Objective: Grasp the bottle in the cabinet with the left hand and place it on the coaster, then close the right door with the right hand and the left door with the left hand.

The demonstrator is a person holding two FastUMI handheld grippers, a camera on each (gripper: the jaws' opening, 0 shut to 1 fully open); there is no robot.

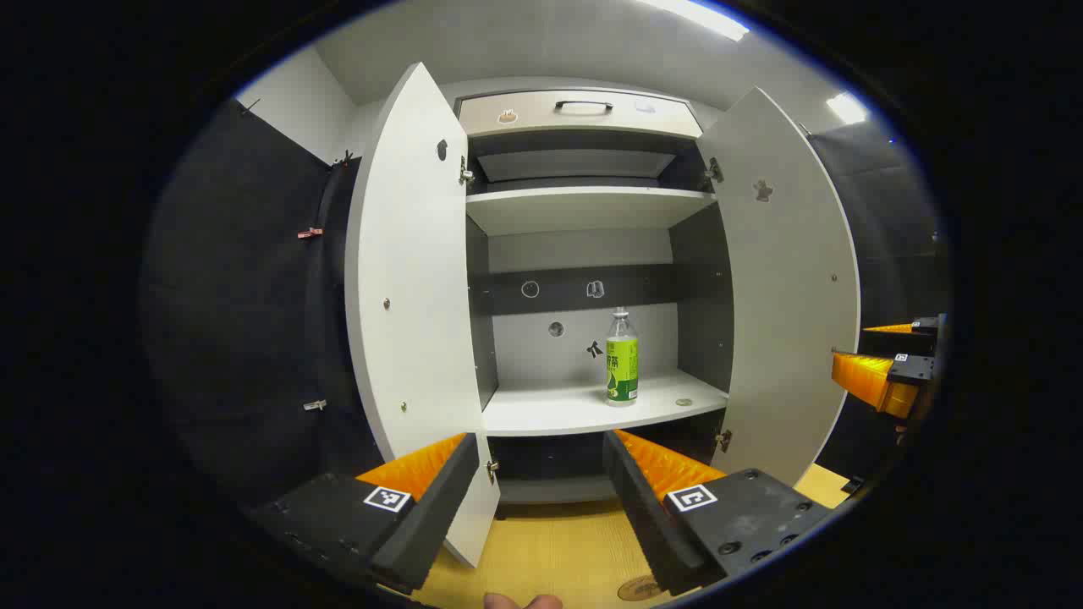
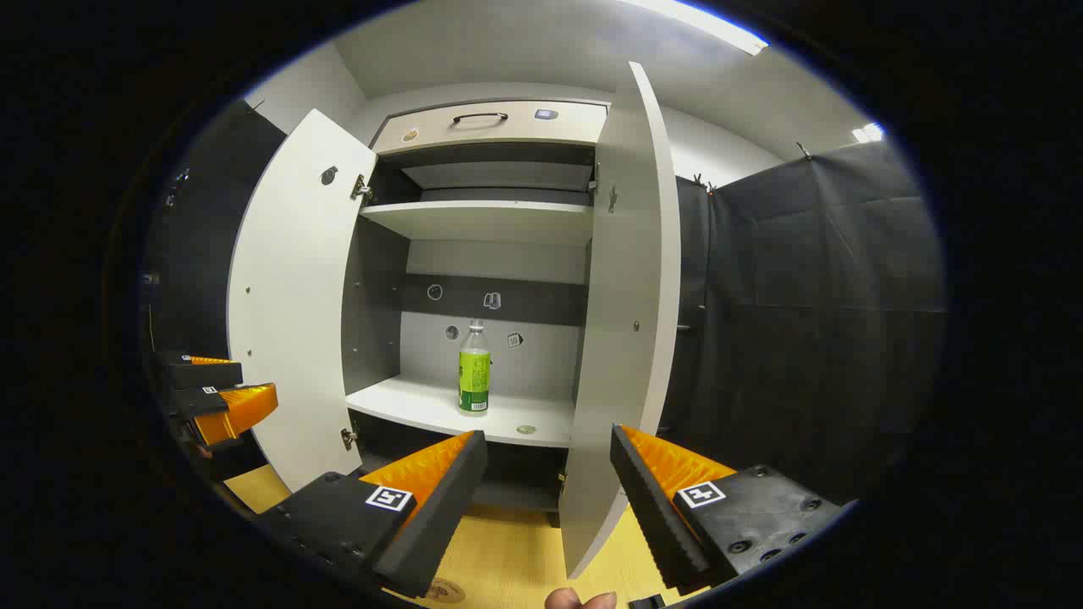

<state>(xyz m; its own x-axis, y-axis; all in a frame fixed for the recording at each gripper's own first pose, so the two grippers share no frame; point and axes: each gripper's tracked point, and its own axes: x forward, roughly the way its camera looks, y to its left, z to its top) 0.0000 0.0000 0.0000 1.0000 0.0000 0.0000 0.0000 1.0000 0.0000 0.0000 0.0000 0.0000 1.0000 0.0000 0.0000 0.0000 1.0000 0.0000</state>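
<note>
A clear bottle [image 1: 622, 359] with a green label stands upright on the lower shelf [image 1: 550, 410] of the white cabinet, right of its middle. Both doors are swung open: the left door [image 1: 410, 296] and the right door [image 1: 787, 296]. My left gripper [image 1: 539, 448] is open and empty, well short of the shelf. A round coaster [image 1: 639, 588] lies on the wooden table below it. In the right gripper view, my right gripper [image 2: 550, 444] is open and empty in front of the right door [image 2: 626, 321], with the bottle [image 2: 475, 372] farther back.
A small round disc [image 1: 684, 403] lies on the shelf right of the bottle. Above it is an upper shelf [image 1: 584, 207] and a drawer with a dark handle [image 1: 584, 106]. The right gripper [image 1: 888, 364] sits beyond the right door's edge. Black cloth walls flank the cabinet.
</note>
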